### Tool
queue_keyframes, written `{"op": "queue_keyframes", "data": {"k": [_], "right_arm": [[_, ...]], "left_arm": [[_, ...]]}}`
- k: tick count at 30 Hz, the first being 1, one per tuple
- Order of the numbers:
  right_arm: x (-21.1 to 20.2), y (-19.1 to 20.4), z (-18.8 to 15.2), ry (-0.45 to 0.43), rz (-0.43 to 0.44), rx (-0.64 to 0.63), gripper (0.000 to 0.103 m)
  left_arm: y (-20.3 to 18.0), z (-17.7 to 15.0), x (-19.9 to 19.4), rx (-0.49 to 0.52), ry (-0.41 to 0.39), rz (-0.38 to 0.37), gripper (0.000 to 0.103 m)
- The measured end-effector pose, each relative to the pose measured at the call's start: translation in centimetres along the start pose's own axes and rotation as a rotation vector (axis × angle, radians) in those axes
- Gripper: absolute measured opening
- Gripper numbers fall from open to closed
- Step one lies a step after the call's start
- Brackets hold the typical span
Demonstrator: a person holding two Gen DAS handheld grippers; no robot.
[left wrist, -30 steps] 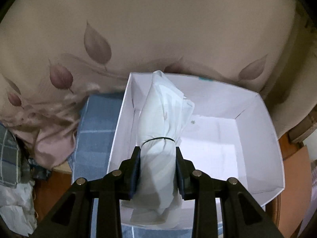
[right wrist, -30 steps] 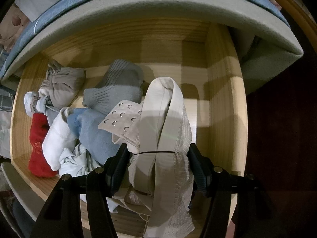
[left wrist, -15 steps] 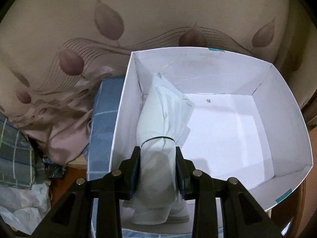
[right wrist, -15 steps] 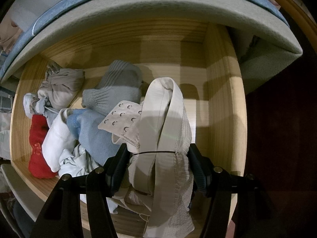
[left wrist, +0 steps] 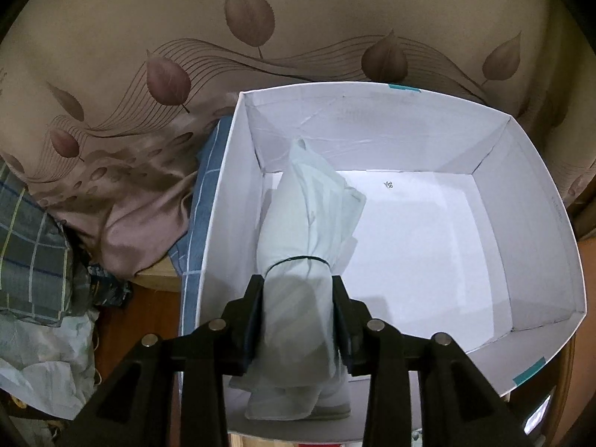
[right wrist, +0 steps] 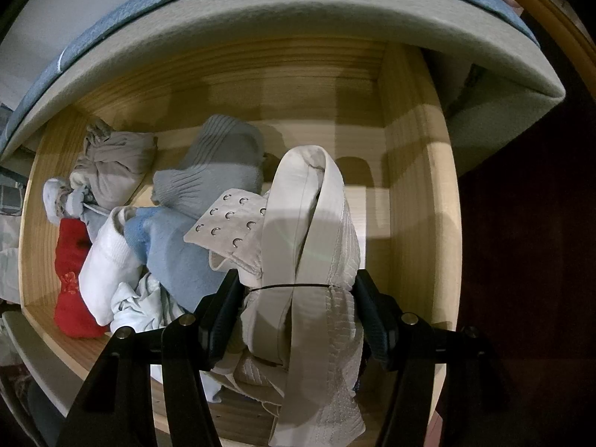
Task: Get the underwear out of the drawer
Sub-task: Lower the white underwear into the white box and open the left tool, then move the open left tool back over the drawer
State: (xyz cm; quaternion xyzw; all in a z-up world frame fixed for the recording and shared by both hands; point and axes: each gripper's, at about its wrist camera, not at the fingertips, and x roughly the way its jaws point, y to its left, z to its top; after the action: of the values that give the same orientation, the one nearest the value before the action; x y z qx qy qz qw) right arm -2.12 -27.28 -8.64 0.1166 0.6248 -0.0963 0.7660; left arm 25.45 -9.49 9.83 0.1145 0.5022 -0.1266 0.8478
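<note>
Pale, limp cloth, a mint undergarment [left wrist: 298, 260], is being released over a white box [left wrist: 540, 260] as the left gripper [left wrist: 298, 320] opens. A beige bra [right wrist: 309, 260], seemingly light and floppy, is clenched mid-bundle by the right gripper [right wrist: 298, 313] above the wooden drawer [right wrist: 417, 223].

The pale mint underwear [left wrist: 298, 298] is thin, smooth, matt cloth, slightly see-through where it bunches. The white box [left wrist: 536, 231] looks like smooth matt cardboard with creased walls. Behind it, the leaf-print bedspread [left wrist: 149, 56] is satiny cloth with a soft sheen. The drawer [right wrist: 421, 223] is pale, unvarnished-looking wood with visible grain. The beige bra [right wrist: 313, 260] combines smooth bands, ribbed textured fabric and small shiny metal eyelets. The grey ribbed socks [right wrist: 216, 171] look knitted; the red sock [right wrist: 70, 279] fuzzy.
</note>
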Motion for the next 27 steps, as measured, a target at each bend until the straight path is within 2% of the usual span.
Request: {"op": "queue_keyframes", "data": {"k": [5, 12, 15, 20, 22, 27], "right_arm": [[0.1, -0.1, 0.0, 0.0, 0.001, 0.006, 0.057], [0.1, -0.1, 0.0, 0.001, 0.0, 0.008, 0.057], [0.1, -0.1, 0.0, 0.001, 0.0, 0.008, 0.057], [0.1, -0.1, 0.0, 0.001, 0.0, 0.008, 0.057], [0.1, -0.1, 0.1, 0.002, 0.0, 0.008, 0.057], [0.3, 0.1, 0.0, 0.005, -0.011, 0.001, 0.058]], "left_arm": [[-0.4, 0.2, 0.2, -0.004, 0.007, 0.011, 0.042], [-0.1, 0.7, 0.3, -0.014, 0.044, -0.025, 0.043], [0.1, 0.5, -0.2, -0.01, 0.041, -0.018, 0.043], [0.6, -0.2, -2.5, 0.016, 0.004, 0.003, 0.043], [0.8, -0.7, -4.0, 0.028, -0.029, 0.031, 0.043], [1.7, -2.2, -7.5, 0.034, -0.087, 0.042, 0.043]]}}
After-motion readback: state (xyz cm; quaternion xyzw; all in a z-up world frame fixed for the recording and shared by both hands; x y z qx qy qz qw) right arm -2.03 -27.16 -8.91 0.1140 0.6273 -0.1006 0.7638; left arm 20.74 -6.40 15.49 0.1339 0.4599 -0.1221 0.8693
